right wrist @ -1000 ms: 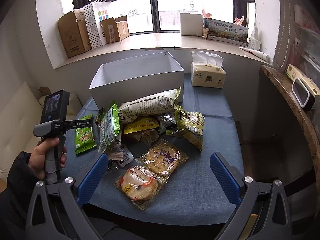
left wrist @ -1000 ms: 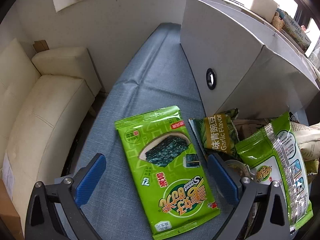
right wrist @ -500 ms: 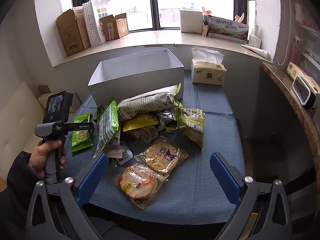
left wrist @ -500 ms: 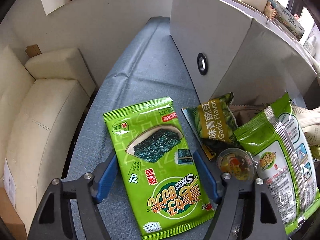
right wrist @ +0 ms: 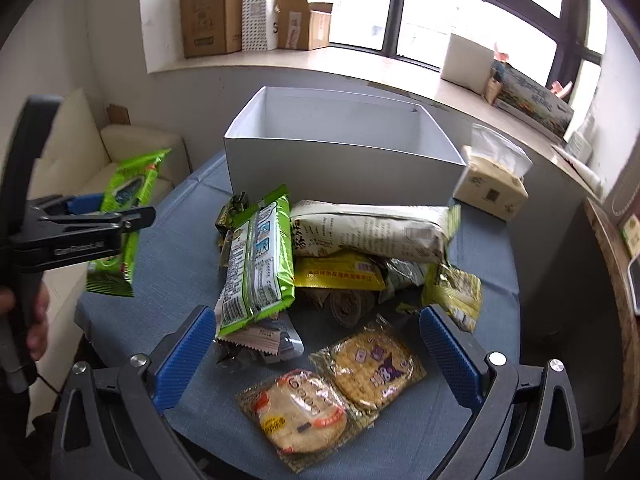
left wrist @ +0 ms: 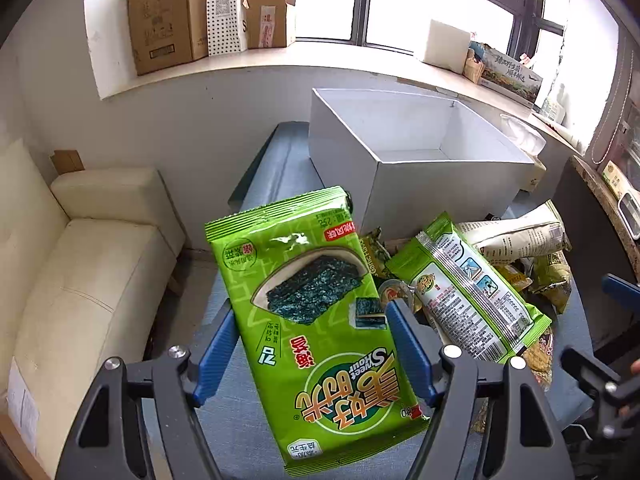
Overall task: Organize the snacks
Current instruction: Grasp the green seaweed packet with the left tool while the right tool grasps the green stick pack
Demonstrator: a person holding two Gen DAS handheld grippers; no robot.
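My left gripper (left wrist: 308, 340) is shut on a green seaweed snack bag (left wrist: 312, 320) and holds it in the air above the table's left side. The bag also shows in the right wrist view (right wrist: 124, 216), clamped in the left gripper (right wrist: 80, 216). An open white box (left wrist: 416, 156) stands at the back of the blue table (right wrist: 492, 264); it also shows in the right wrist view (right wrist: 340, 160). My right gripper (right wrist: 316, 352) is open and empty above two round cracker packs (right wrist: 332, 388). A pile of snack bags (right wrist: 344, 248) lies in front of the box.
A cream sofa (left wrist: 72, 260) stands left of the table. A tissue box (right wrist: 492, 184) sits right of the white box. Cardboard boxes (right wrist: 224, 12) stand on the windowsill. A wooden counter (right wrist: 616, 280) runs along the right.
My left gripper closed on the seaweed bag and lifted it off the table. My right gripper moved forward and lower, closer to the snack pile.
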